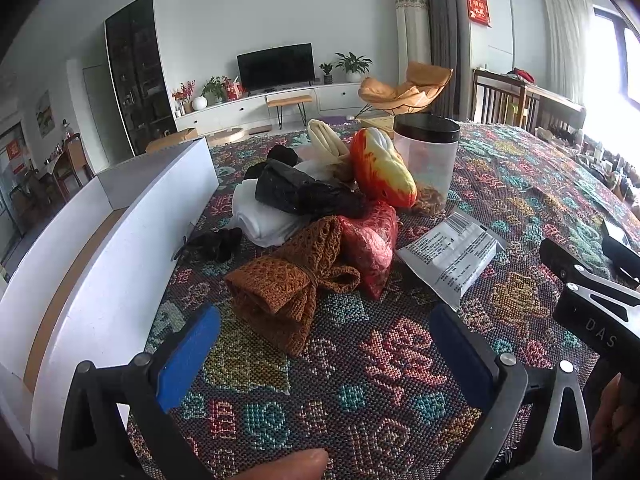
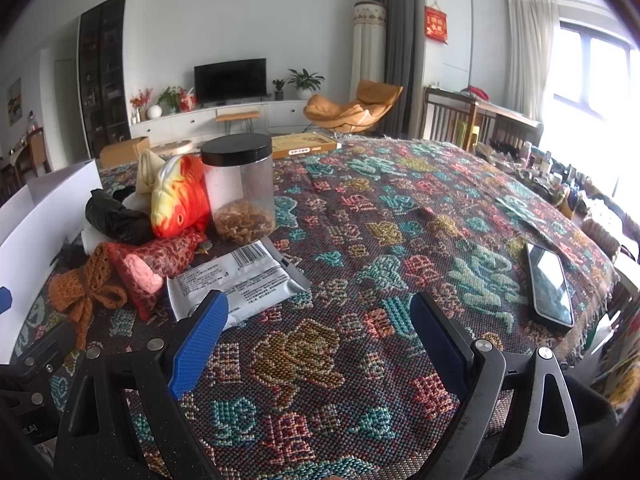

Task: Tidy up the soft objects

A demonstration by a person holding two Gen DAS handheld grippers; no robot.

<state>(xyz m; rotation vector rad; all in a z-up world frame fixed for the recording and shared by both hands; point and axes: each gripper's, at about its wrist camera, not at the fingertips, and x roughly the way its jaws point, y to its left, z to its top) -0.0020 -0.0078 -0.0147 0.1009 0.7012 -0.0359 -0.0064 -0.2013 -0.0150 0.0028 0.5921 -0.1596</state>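
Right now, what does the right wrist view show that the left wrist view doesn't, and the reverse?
Only the right wrist view shows the whole phone lying on the blanket and the flat yellow box behind the jar.

Only the left wrist view shows the white folded cloth and the small black item beside the white box.

Both show the jar, fish plush, black bag, brown knit, red pouch and white packet. Both grippers, left and right, are open and empty.
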